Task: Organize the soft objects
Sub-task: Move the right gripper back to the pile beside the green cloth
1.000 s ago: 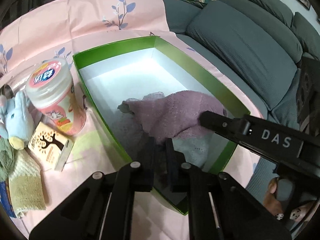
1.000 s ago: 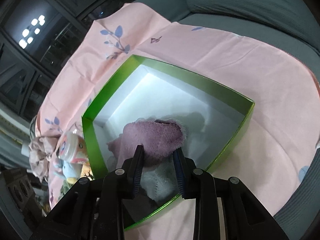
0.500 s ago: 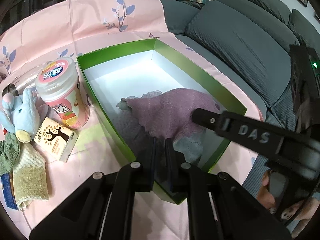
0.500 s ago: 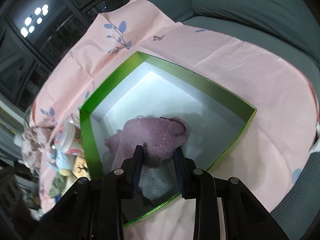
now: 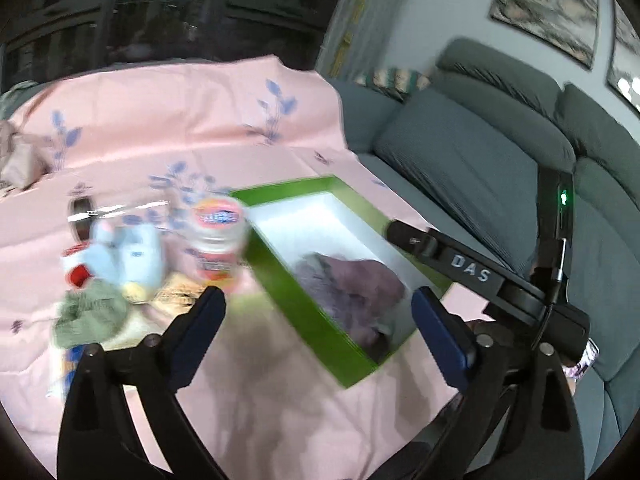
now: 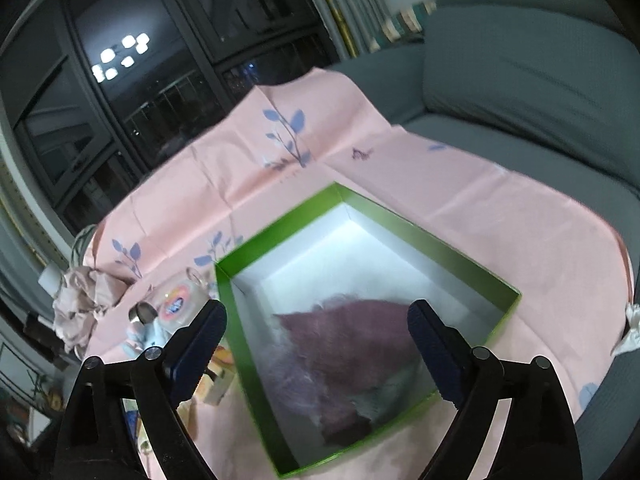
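Both my grippers have just sprung their jaws wide, left gripper (image 5: 316, 320) and right gripper (image 6: 316, 332), nothing pinched in either. The purple cloth (image 6: 352, 344) lies loose in the green box (image 6: 472, 268), below and ahead of my right jaws. Off my left jaws' left side: a blue plush (image 5: 128, 256), a green cloth (image 5: 90, 312), a jar (image 5: 218, 236).

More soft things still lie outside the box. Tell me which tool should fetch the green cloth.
Left, probably: the left tool is open and empty, with the green cloth close beside it.
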`<state>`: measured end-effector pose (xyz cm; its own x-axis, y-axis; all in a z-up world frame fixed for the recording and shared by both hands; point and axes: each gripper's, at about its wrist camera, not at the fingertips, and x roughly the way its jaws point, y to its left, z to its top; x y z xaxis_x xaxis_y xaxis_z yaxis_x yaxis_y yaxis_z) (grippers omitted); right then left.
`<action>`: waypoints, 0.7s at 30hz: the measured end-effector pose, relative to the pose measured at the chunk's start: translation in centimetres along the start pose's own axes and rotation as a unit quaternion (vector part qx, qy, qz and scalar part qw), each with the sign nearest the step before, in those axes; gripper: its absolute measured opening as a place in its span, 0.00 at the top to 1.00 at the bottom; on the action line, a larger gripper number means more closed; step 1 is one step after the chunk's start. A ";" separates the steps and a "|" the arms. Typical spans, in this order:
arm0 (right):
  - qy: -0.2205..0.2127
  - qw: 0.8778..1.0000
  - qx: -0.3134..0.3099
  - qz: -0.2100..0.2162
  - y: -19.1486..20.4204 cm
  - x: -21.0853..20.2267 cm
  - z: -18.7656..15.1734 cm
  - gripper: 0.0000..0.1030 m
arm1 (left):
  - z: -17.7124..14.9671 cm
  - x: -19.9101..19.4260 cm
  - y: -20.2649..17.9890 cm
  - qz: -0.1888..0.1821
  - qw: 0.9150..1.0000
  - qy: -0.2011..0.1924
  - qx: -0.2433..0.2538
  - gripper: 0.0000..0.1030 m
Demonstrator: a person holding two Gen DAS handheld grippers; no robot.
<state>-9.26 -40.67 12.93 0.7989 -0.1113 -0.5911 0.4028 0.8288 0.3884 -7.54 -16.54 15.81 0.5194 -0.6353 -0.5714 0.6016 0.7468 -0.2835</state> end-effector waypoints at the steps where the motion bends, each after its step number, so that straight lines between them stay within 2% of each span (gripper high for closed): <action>1: -0.004 1.000 -0.006 -0.001 0.6 -0.1 0.0 0.10 | -0.1 -0.6 0.6 0.008 1.000 -0.006 -0.005 0.04; 8: -0.016 0.997 -0.046 0.056 5.1 -0.2 -0.8 0.10 | -1.6 -3.9 7.4 0.091 0.994 -0.035 -0.052 0.01; 13: -0.028 0.991 -0.091 0.091 8.8 -0.4 -2.1 0.09 | -3.5 -4.8 12.9 0.150 0.983 -0.034 -0.097 0.01; 16: -0.043 0.982 -0.140 0.115 11.3 -0.9 -3.3 0.03 | -4.4 -5.1 15.9 0.169 0.976 -0.041 -0.132 0.01; 18: -0.051 0.975 -0.175 0.128 13.2 -0.9 -4.3 0.02 | -5.0 -5.1 17.3 0.174 0.972 -0.043 -0.154 0.01; 21: -0.026 0.969 -0.185 0.163 15.1 -0.3 -5.6 0.02 | -5.7 -5.0 19.2 0.186 0.967 -0.030 -0.173 0.01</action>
<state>-5.95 -25.02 15.01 0.8817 0.1693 -0.4403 -0.0542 0.9635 0.2620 -2.07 2.09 8.87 0.7015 -0.3124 -0.6406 0.1331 0.9404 -0.3128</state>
